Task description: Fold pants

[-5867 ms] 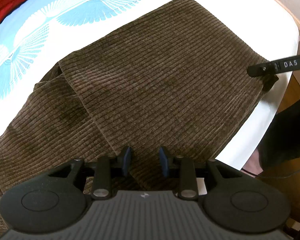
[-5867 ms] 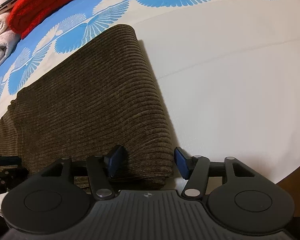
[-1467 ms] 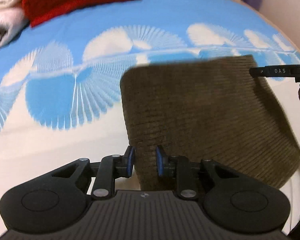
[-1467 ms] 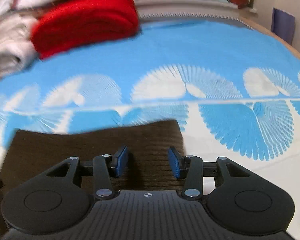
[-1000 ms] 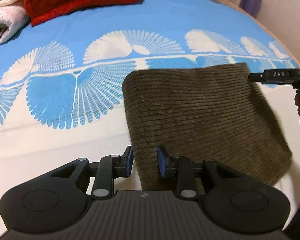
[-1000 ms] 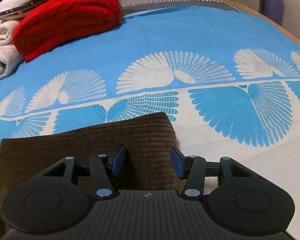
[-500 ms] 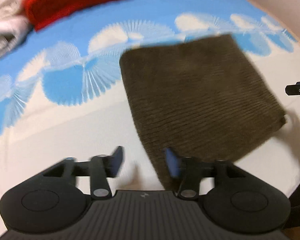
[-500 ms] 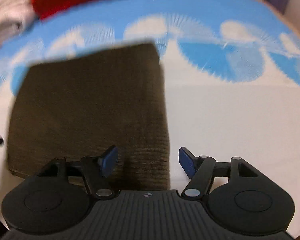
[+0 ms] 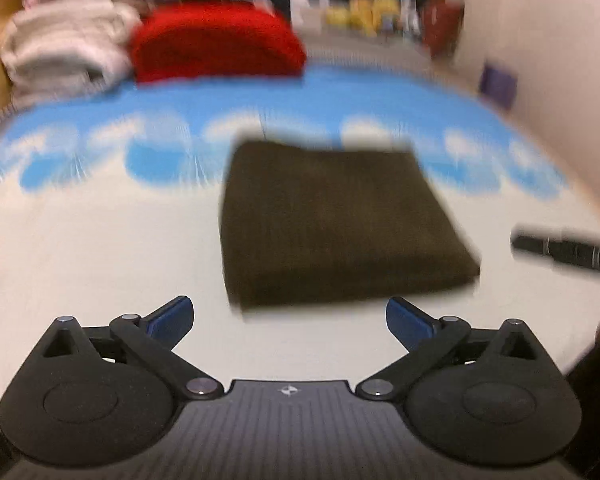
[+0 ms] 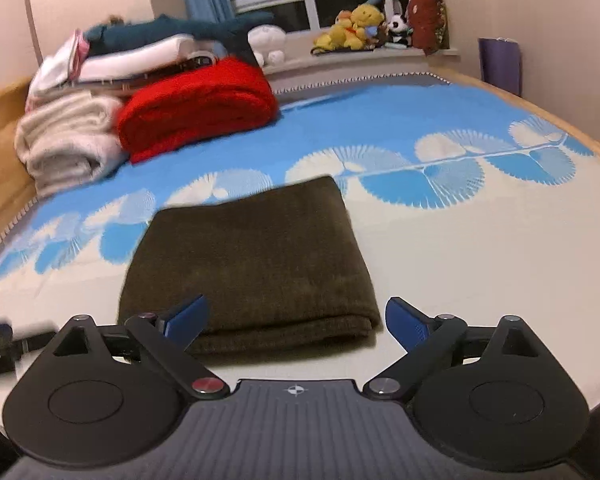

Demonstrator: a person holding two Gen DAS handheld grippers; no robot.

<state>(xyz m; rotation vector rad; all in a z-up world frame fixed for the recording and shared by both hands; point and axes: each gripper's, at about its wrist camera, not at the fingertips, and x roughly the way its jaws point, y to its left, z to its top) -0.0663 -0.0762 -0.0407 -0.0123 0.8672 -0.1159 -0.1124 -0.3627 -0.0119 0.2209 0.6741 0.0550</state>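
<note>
One pair of brown pants (image 10: 252,256) lies folded into a thick rectangle on the bed (image 10: 480,264), towards its near edge, at the border of white sheet and blue print. Left hand-held gripper (image 9: 290,318) and right hand-held gripper (image 10: 296,320) are both opening wide, nothing between the fingers. Judged soft, limp, moderately heavy corduroy; layers may slide apart. Best hold: the layered near edge at both corners, pinching all layers together.
</note>
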